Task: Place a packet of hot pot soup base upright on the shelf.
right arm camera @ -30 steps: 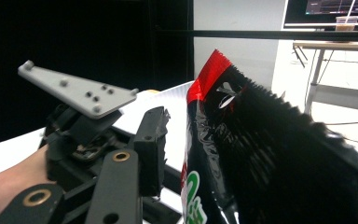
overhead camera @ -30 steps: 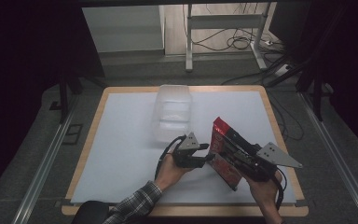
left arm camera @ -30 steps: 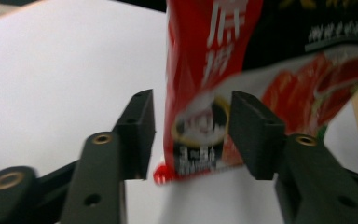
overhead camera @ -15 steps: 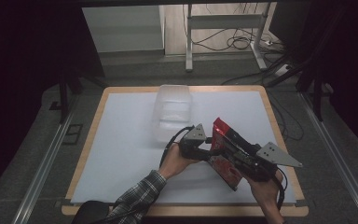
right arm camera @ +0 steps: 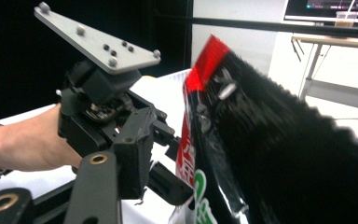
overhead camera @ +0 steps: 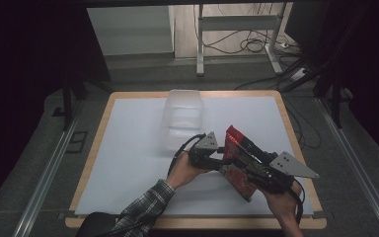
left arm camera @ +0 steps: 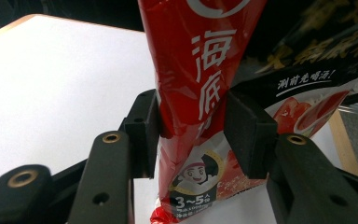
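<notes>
I have the red-and-black seasoning packet (overhead camera: 239, 160) lifted off the white tabletop (overhead camera: 128, 148) between my two hands, near the front right edge; it stands on its edge, tilted, so that both tongs can reach it from opposite sides. My left tongs (left arm camera: 192, 130) clench the red side panel of the packet, pads pressed into the foil on either side so that it puckers between them, and their jaws have just been closing further on it; I read that grip as the one that carries the packet now. My right tongs (overhead camera: 246, 168) come at the packet from the right, and in the right gripper view its black face (right arm camera: 270, 140) lies blurred across the right half, close against that side; the jaws have just been opening, with the packet between them, but the near pad is hidden behind the foil, so I cannot tell whether they have let go or whether they grasp it loosely. In that same view my left hand (right arm camera: 23, 140) and the grey plate (right arm camera: 98, 44) on its tongs sit just beside the packet's red edge; the clear plastic container (overhead camera: 182, 118) stands behind us, well apart, probably where the packet belongs.
</notes>
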`<action>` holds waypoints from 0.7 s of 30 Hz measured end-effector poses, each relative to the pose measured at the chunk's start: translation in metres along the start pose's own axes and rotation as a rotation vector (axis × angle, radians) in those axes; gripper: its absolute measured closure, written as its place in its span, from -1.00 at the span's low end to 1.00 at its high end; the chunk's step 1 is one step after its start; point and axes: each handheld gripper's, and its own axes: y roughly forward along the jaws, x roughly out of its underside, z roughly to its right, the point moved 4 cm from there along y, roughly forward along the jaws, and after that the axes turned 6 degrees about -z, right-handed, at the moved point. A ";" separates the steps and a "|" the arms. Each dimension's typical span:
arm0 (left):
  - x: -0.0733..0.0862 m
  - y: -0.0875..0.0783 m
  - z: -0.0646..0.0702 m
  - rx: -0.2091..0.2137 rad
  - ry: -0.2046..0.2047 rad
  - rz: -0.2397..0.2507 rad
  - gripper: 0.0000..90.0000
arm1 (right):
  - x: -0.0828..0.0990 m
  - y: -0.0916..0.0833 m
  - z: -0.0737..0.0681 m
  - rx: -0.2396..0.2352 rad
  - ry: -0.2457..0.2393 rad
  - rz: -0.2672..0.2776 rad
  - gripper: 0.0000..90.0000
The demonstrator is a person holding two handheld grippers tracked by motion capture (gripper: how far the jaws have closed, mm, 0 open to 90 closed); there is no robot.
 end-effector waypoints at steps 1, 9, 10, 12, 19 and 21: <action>0.000 0.000 0.000 0.000 -0.002 -0.001 0.24 | 0.001 0.000 0.000 0.002 0.005 -0.008 0.04; 0.003 -0.005 0.000 0.011 0.004 -0.006 0.23 | 0.015 0.006 0.001 0.024 0.049 -0.055 0.48; 0.004 -0.005 0.000 0.007 -0.003 -0.007 0.21 | 0.015 0.006 0.002 0.045 0.059 -0.050 0.56; 0.005 -0.007 0.000 -0.001 -0.025 -0.007 0.07 | 0.015 0.006 0.003 0.068 0.045 -0.057 0.66; 0.016 -0.015 0.009 -0.060 -0.056 -0.035 -0.45 | 0.008 0.009 0.013 0.073 0.089 -0.043 0.73; 0.022 -0.019 0.013 -0.062 -0.073 -0.039 -0.51 | 0.007 0.010 0.015 0.073 0.094 -0.044 0.74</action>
